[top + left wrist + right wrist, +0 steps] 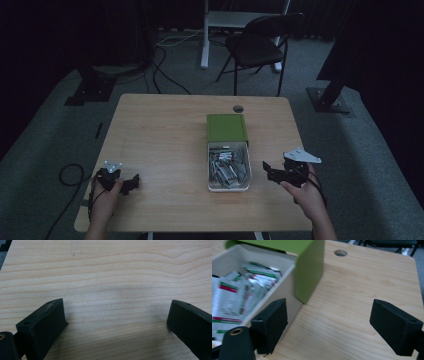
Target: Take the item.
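- The white open-topped box (229, 187) with its green sliding sleeve (227, 127) sits right of the middle of the light wooden bench (160, 135), its long side running from the near edge toward the far edge, where a small round cable hole (238, 108) lies just beyond the sleeve.
- The sleeve covers the far part of the box; the near part is bare and packed with small white foil sachets (227, 165) printed in green and red.
- The right gripper (270, 171) hovers just beside the box's right wall near the near-right part of the bench; its jaws stand wide apart and hold nothing. In the right gripper view, one jaw sits close against the box wall (284, 293).
- The left gripper (131, 183) rests low by the near-left corner of the bench, well apart from the box, its jaws also spread and empty over bare wood (112, 277).
- The sachets look light, thin and floppy, with a slick surface, so a single one will likely bend and slide rather than lift stiffly.
- A sound hold would be on a sachet's raised edge or end, pinched flat between the jaws, not across its soft middle.
- The box itself seems light cardboard; it may skid or tip if pushed, so the left gripper could steady its wall.
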